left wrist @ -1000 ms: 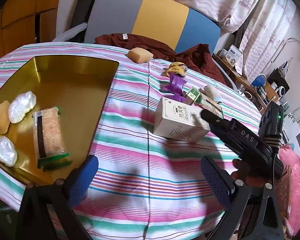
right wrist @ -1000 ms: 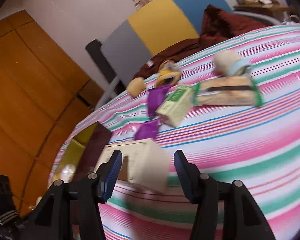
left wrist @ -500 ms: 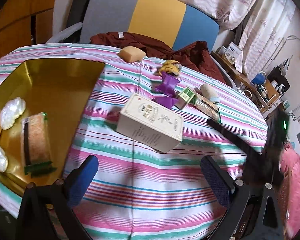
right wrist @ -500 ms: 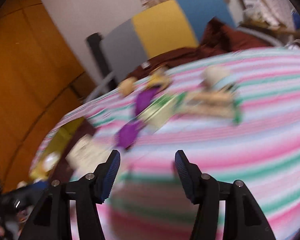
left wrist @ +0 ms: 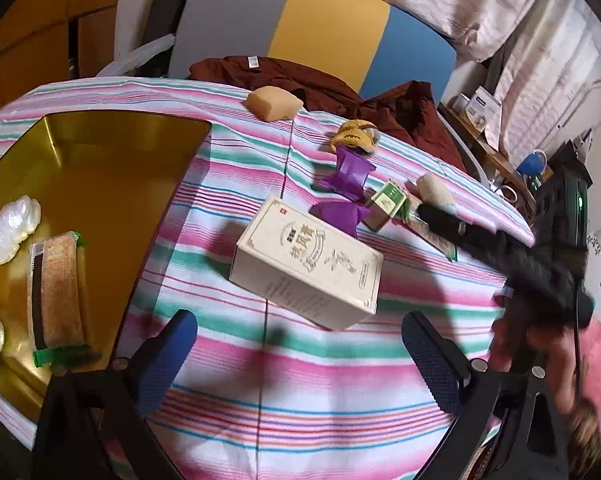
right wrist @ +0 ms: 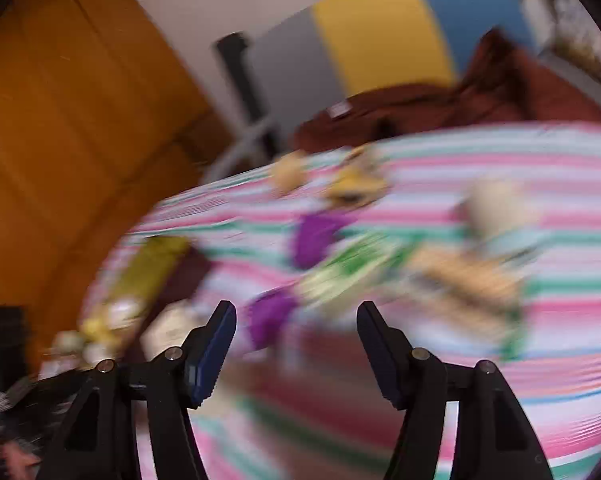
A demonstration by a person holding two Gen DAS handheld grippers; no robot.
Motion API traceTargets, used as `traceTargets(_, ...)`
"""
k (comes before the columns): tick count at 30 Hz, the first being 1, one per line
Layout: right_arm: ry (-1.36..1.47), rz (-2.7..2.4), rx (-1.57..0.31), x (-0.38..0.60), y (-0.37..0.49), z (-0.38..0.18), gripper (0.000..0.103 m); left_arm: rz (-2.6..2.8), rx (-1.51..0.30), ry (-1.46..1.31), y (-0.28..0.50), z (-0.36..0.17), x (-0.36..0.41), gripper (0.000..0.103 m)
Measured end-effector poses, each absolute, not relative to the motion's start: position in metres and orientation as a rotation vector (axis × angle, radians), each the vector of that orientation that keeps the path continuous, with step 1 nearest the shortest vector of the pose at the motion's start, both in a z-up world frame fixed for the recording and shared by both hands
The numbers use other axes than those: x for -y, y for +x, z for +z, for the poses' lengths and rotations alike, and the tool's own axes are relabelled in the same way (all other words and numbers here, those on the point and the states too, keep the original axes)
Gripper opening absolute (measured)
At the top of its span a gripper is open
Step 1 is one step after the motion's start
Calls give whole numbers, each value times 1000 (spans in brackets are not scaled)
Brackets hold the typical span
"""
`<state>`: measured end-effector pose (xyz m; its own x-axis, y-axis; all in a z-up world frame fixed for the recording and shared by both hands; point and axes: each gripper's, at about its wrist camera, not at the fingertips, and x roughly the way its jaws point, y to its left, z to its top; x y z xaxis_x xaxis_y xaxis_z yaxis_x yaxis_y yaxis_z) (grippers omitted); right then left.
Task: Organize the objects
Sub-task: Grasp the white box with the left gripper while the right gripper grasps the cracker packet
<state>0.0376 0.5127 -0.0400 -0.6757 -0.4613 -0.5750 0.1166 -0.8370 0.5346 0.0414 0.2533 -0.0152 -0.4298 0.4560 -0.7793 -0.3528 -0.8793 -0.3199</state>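
Partly done: gold tray holding a cracker pack and shells, cream box plus candies waiting on striped cloth, left gripper wide, right gripper just widening, both empty.

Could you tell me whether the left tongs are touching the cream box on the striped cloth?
Apart. The left wrist view shows the left tongs open, with striped cloth visible between both blue pads and the cream box.

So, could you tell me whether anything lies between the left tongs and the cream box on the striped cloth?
Nothing visible does. The left tongs stand open with only bare striped cloth ahead of them up to the cream box. The gold tray lies off to one side.
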Motion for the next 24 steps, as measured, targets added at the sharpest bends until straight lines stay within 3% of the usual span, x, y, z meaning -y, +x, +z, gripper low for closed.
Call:
traceTargets(8, 1145, -2290, 753, -463, 33, -81, 64, 2408, 238, -1231, 48, 1, -236, 103)
traceTargets(16, 1107, -2308, 570, -444, 83, -65, 64, 2398, 185, -1317, 39, -8, -248, 103)
traceTargets(18, 1073, -2481, 457, -466, 82, -50, 64, 2389, 135, -1339, 37, -12, -257, 103)
traceTargets(22, 1190, -2736, -48, -497, 49, -35, 64, 2368, 1, -1397, 31, -24, -282, 103)
traceTargets(24, 1248, -2734, -189, -504, 33, -36, 64, 2371, -22, -1410, 28, -29, -288, 103)
